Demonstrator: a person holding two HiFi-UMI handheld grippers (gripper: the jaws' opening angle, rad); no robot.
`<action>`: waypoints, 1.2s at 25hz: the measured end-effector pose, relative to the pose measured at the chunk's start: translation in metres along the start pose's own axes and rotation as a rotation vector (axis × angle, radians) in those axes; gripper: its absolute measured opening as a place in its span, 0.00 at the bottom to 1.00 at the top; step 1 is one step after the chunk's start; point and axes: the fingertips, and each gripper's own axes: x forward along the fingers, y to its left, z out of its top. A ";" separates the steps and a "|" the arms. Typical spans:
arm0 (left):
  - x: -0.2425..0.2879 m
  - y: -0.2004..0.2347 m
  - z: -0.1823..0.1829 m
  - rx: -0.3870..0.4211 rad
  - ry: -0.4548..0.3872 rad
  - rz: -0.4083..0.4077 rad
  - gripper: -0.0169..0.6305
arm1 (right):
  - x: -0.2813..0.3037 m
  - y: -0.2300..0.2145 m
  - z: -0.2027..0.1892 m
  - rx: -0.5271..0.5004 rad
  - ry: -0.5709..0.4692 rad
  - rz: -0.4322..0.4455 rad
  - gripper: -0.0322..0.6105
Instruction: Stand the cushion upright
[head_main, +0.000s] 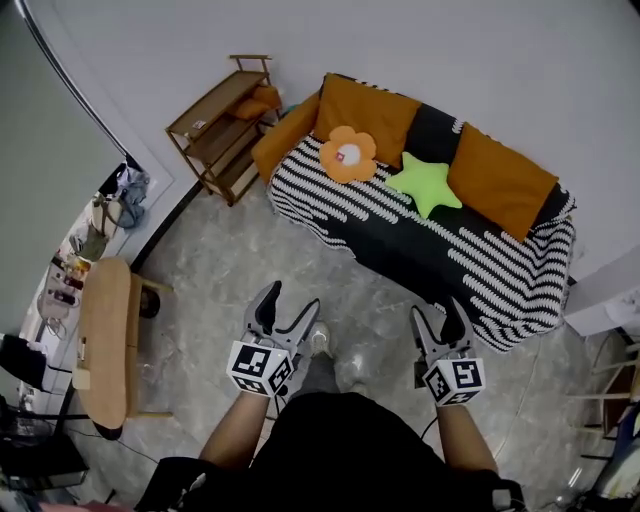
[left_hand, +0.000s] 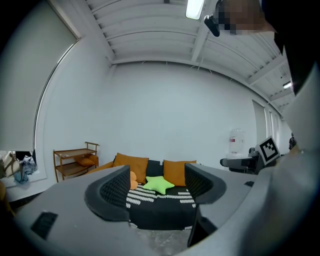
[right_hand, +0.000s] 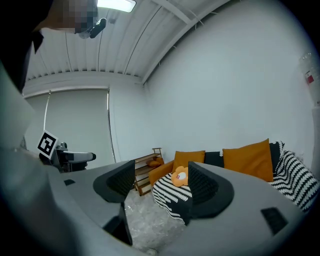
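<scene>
Grey marbled floor stretches between the person and the sofa (head_main: 500, 290), which stands against the white wall. Two loose cushions lie flat on the sofa's seat. An orange flower cushion (head_main: 348, 155) is toward the end by the wooden shelf (head_main: 220, 125), and a green star cushion (head_main: 427, 182) is at mid-seat. Both sit in front of the upright orange back cushions (head_main: 500, 180). Which one is meant I cannot tell. Well short of the sofa, the left gripper (head_main: 290, 300) and the right gripper (head_main: 437, 312) point at the seat, jaws wide and empty. The left lines up on the star, the right on the flower, and neither is clearly nearer.
</scene>
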 end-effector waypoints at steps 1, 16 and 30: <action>0.008 0.007 0.001 -0.006 -0.004 -0.004 0.57 | 0.009 -0.001 0.001 -0.006 -0.001 -0.004 0.56; 0.140 0.143 0.027 -0.030 -0.013 -0.075 0.57 | 0.192 -0.001 0.032 -0.023 0.013 -0.001 0.55; 0.199 0.253 0.023 -0.059 0.021 0.005 0.57 | 0.335 0.016 0.025 -0.061 0.083 0.071 0.55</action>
